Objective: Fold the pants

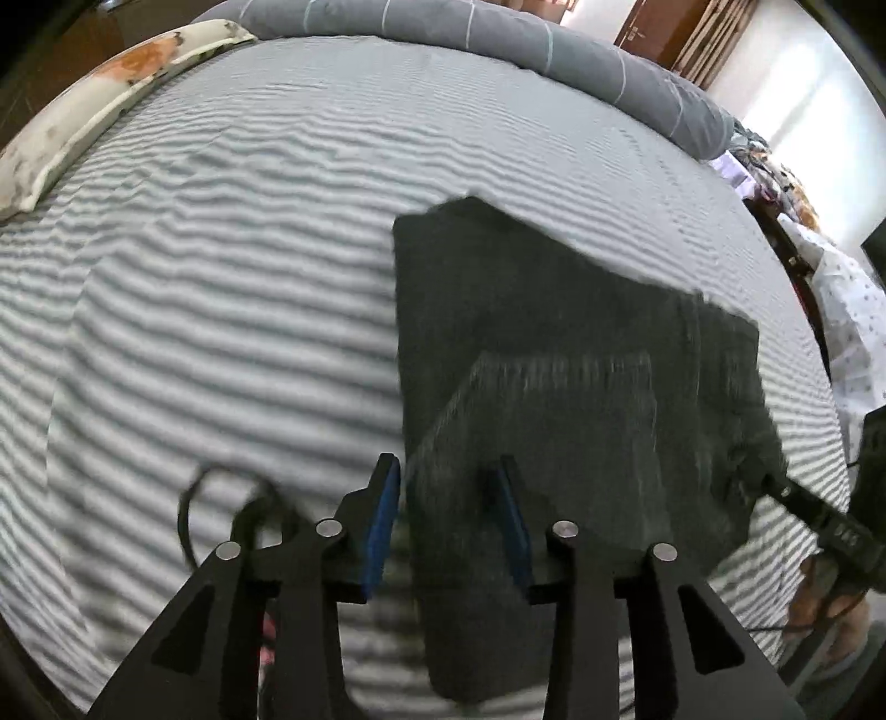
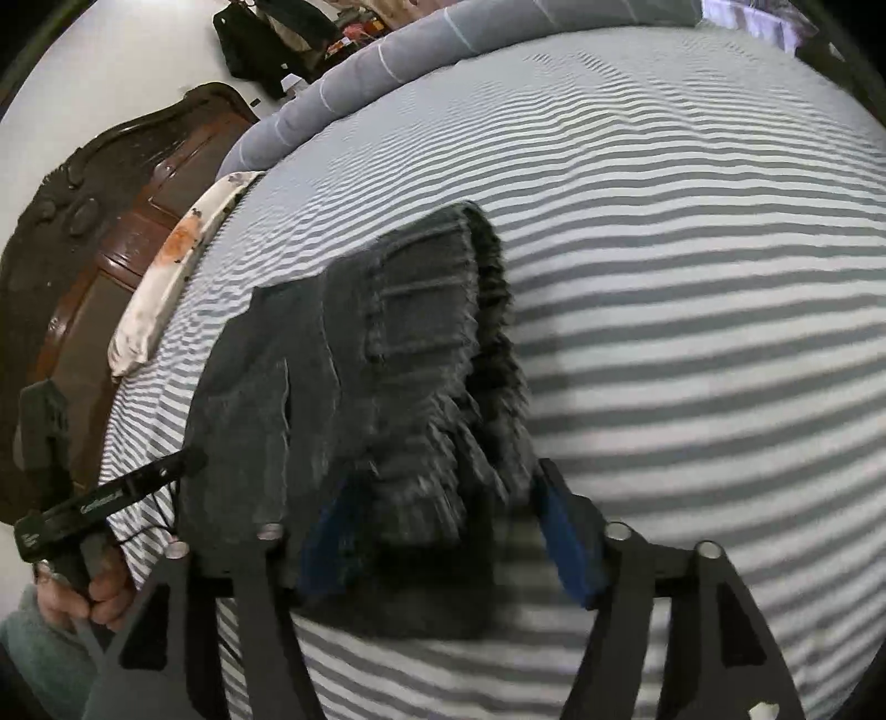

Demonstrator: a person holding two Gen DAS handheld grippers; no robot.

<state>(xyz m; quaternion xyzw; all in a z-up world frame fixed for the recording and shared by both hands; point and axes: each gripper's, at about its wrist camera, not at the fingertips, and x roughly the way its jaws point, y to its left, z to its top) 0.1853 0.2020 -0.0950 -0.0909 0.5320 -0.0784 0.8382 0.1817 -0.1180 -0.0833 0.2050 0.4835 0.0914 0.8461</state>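
Observation:
Dark grey pants lie folded into a compact stack on the striped bed sheet. In the left wrist view my left gripper is open, its blue pads astride the near left edge of the stack. In the right wrist view the pants show their ribbed waistband side, and my right gripper is open over the stack's near end, holding nothing. The right gripper also shows at the stack's right edge in the left wrist view. The left gripper shows at the stack's left side in the right wrist view.
A rolled grey duvet lies along the far side of the bed. A floral pillow sits by the dark wooden headboard. Cluttered clothes lie beyond the bed's right edge. A black cable hangs near the left gripper.

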